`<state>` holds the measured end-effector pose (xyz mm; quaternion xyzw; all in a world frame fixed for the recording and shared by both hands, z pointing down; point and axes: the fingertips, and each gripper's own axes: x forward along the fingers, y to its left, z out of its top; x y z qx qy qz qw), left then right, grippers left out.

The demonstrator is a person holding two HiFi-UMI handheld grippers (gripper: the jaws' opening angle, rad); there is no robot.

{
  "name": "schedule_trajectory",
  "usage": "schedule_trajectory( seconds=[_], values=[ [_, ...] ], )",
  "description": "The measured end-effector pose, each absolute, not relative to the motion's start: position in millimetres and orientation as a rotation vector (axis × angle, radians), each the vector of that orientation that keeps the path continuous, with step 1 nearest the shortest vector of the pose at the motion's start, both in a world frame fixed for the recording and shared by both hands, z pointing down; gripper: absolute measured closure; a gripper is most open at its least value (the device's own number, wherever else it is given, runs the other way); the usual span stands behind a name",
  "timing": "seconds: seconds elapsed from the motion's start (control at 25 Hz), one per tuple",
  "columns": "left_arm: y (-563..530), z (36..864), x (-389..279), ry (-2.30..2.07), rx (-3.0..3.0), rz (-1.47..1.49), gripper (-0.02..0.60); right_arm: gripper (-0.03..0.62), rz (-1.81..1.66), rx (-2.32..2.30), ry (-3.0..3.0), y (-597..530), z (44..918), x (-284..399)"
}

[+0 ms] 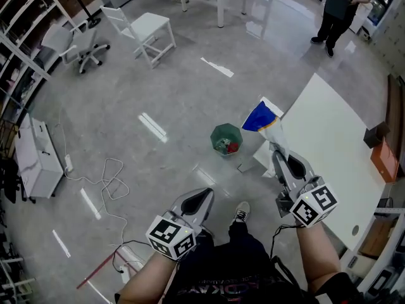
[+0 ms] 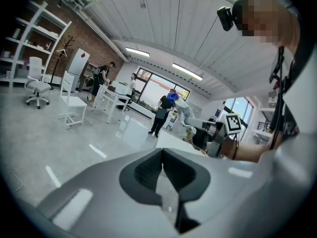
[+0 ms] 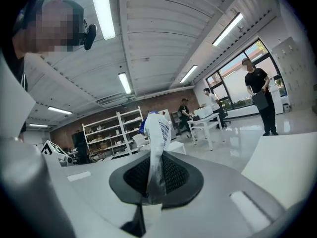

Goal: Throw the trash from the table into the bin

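The trash in hand was a crumpled blue-and-white wrapper [image 1: 264,120]. It was pinched at its lower end by the right tongs [image 1: 279,152] and stood up out of them. The right gripper view showed both pads pressed shut on the wrapper's twisted neck, so the hold looked firm. In the head view the wrapper hung in the air just off the near corner of the white bench [image 1: 329,138], clear of its top. It was not yet above the green bin [image 1: 217,133], which stood on the grey floor [image 1: 158,87] a little to the left of it.

The left tongs [image 1: 197,202] were low by the person's leg. Their jaws were together with nothing between them.

Red and pale scraps [image 1: 230,147] already lay inside the bin, so part of the job seemed done. For this piece the pick-up was finished. What remained was to bring it over the bin's mouth and let it go.

At the bench's far edge sat a dark box [image 1: 376,133] and an orange thing [image 1: 384,160]. Whether either counted as trash could not be told from here.
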<state>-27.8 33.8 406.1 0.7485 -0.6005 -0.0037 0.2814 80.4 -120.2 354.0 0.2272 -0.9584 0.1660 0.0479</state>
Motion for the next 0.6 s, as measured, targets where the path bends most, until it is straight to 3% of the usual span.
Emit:
schedule_trajectory(
  seconds=[0.28,0.6],
  values=[
    [94.0,416.1,-101.3,-1.605,2.005,-0.043,0.574,0.571,0.552,0.725,-2.897,-48.5,371.5,12.1],
    [107.8,418.9,-133.5,-1.566,2.032,-0.027,0.572,0.571,0.572,0.822,-2.866,-24.2,382.6,-12.6]
  ],
)
